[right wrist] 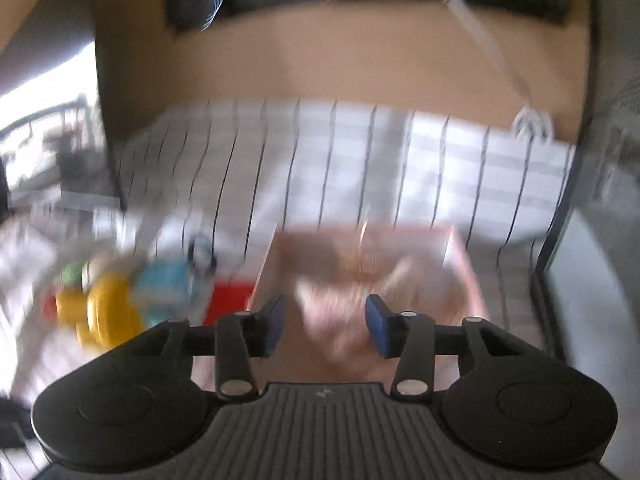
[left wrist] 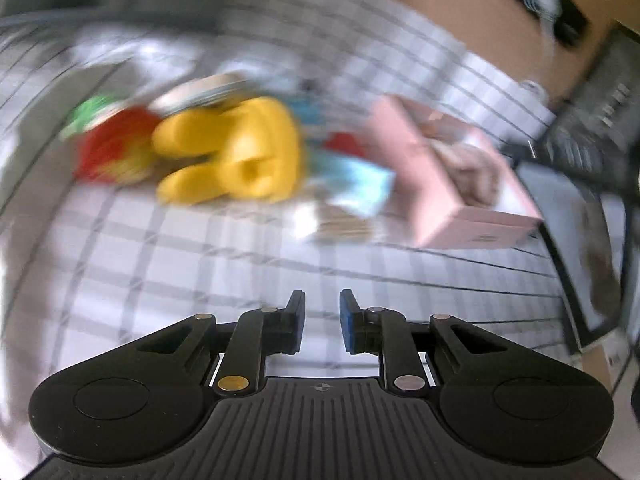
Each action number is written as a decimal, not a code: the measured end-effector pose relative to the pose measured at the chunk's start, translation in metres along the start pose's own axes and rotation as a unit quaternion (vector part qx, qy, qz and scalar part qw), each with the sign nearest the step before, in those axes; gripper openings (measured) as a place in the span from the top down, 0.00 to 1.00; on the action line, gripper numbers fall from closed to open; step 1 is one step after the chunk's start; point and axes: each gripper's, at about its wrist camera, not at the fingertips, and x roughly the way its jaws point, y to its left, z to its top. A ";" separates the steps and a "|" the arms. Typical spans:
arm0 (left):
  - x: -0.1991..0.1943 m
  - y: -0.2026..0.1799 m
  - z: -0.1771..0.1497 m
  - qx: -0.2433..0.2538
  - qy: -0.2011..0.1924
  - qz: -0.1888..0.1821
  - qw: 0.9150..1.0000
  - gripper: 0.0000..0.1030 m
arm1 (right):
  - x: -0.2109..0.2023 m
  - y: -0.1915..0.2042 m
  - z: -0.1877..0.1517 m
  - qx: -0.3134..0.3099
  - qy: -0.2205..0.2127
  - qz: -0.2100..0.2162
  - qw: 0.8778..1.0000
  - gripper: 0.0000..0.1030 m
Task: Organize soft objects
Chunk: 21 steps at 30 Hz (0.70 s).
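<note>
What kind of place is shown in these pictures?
Probably a bedroom: the soft toys, such as the yellow plush, lie on a checked bedsheet that ends at a tan headboard-like panel. A pink box stands on the sheet too.

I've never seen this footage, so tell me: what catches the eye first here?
A bright yellow plush lies on the checked sheet, in a blurred pile with red, green and blue toys. To its right sits a pink box with a beige soft thing inside. The right tongs hang open over that box.
</note>
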 end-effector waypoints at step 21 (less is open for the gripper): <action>-0.055 0.065 -0.017 -0.061 -0.034 -0.006 0.998 0.80 | 0.170 0.116 0.086 0.050 0.118 0.095 0.987 0.56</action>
